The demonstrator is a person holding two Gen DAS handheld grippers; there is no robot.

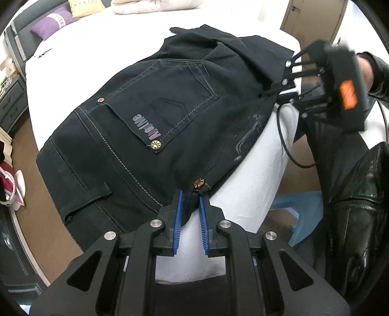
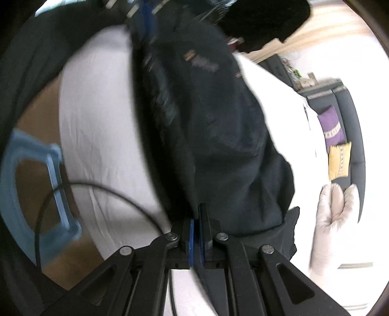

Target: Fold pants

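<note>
Dark navy pants (image 1: 150, 116) lie back side up on the white bed (image 1: 255, 170), with a stitched rear pocket and brass rivets showing. My left gripper (image 1: 192, 194) is shut on the waistband corner of the pants, beside an orange rivet. My right gripper (image 1: 279, 88) is seen at the right of the left wrist view, pinching the pants' edge by the bed's side. In the right wrist view the right gripper (image 2: 197, 216) is shut on the dark fabric (image 2: 218, 126), which hangs away from it, blurred by motion.
Purple pillow (image 1: 52, 23) and yellow pillow (image 1: 81, 6) lie at the bed's head, with a cream duvet (image 1: 150, 6). A blue plastic stool (image 2: 31, 189) stands on the brown floor beside the bed. A black cable (image 1: 284, 141) hangs from the right gripper. My black jacket (image 1: 359, 218) is at right.
</note>
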